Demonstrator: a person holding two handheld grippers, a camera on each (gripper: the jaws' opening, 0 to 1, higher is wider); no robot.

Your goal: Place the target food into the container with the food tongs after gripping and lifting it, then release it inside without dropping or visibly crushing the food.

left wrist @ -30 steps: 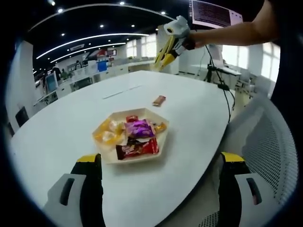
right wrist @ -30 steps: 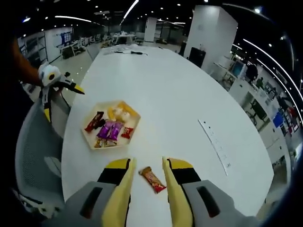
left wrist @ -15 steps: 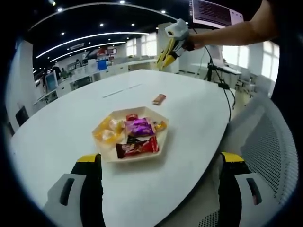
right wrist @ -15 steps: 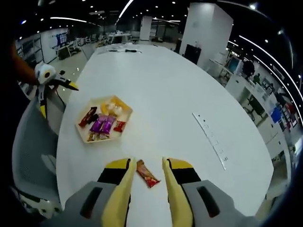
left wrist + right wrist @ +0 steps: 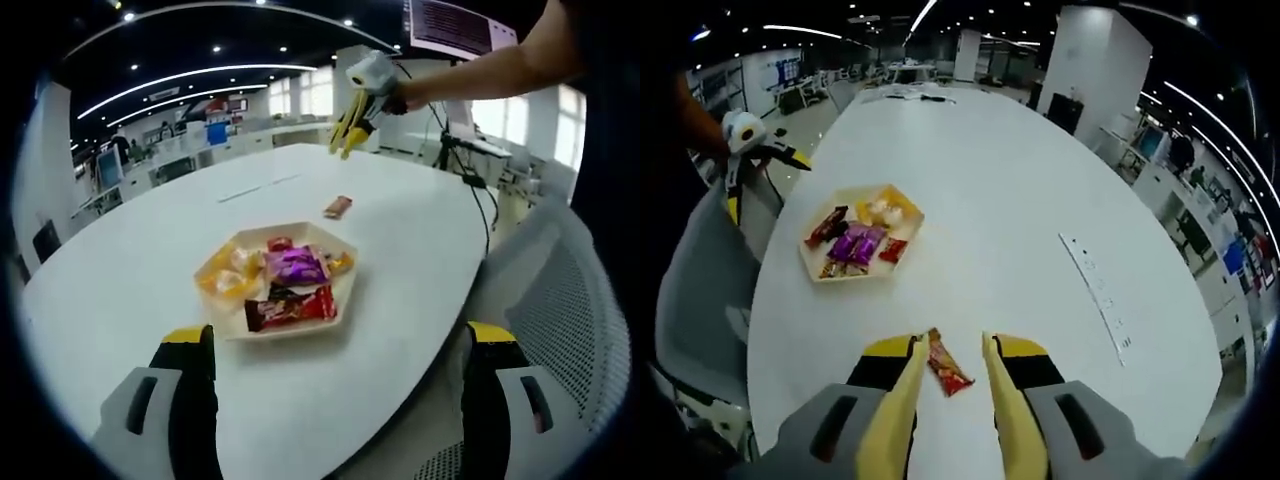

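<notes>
The right gripper (image 5: pixel 948 385) has its yellow tongs (image 5: pixel 902 400) open a little. One snack bar (image 5: pixel 948 365) lies on the table (image 5: pixel 1010 200) between the two tong tips; I cannot tell if they touch it. Far ahead to the left is one tray (image 5: pixel 862 243) with several wrapped snacks. The left gripper (image 5: pixel 335 345) has its jaws wide and empty, just before the tray.

Held the right gripper (image 5: pixel 948 352) out on an extended bare arm, yellow tongs parted; kept the left gripper (image 5: pixel 335 345) low, jaws spread wide.
</notes>
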